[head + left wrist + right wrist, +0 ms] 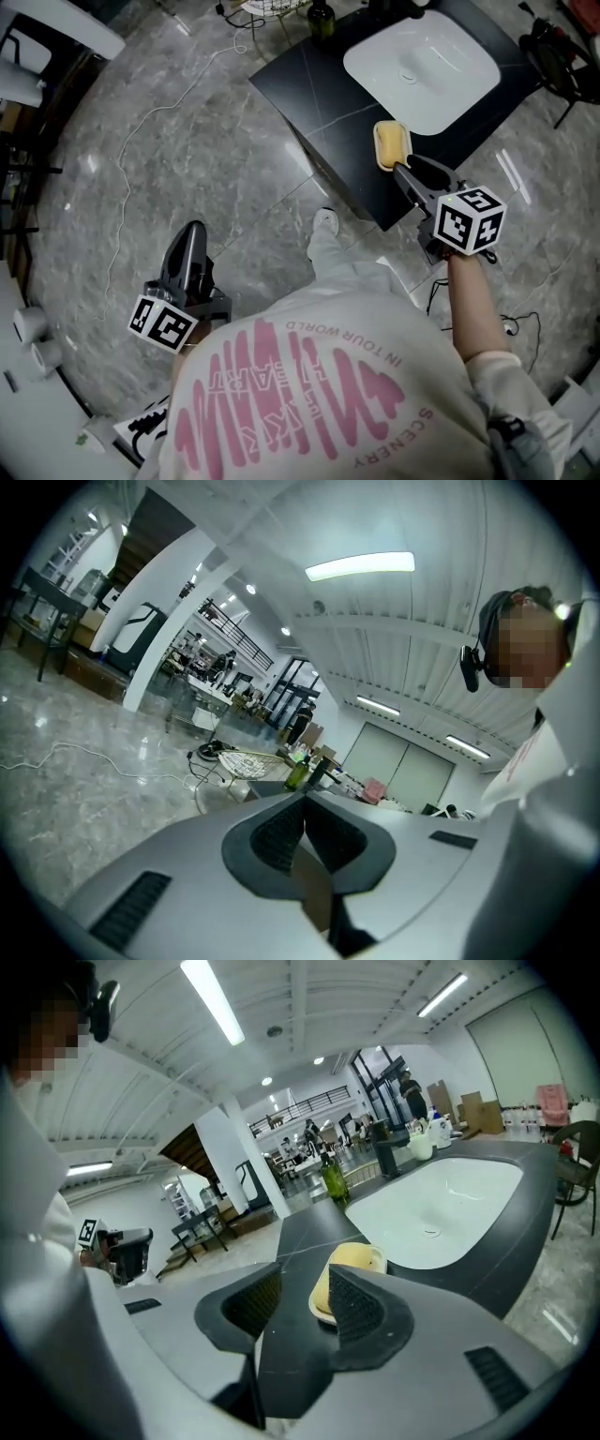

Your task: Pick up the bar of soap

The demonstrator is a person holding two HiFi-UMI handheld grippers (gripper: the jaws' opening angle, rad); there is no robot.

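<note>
The right gripper's (305, 1283) jaws stand partly open with nothing between the pads. The left gripper's (305, 801) jaws are closed tip to tip and hold nothing.

The bar of soap (352, 1257) is yellow and lies in a pale dish (382, 1252) on the dark counter (319, 103), close to the counter's near edge and just beside the white basin (422, 61). In the head view the right gripper (405, 173) reaches over the counter edge, its tips just short of the soap (388, 145). In the right gripper view the soap sits ahead of the jaws and a little to the right, partly hidden behind the right-hand jaw rather than centred in the gap. The left gripper (187, 248) hangs low over the floor, well apart from the counter, and seems to have no part in this step.

The step in hand looks like the final approach for the grasp. The soap is not yet picked up. Next, the right gripper probably needs to shift slightly so the bar is centred, then go forward until the pads sit on either side of it. The gap may need to widen to clear the bar without catching the dish rim before it closes. A wet bar could slip, so a square grip on its sides would be safer.
</note>
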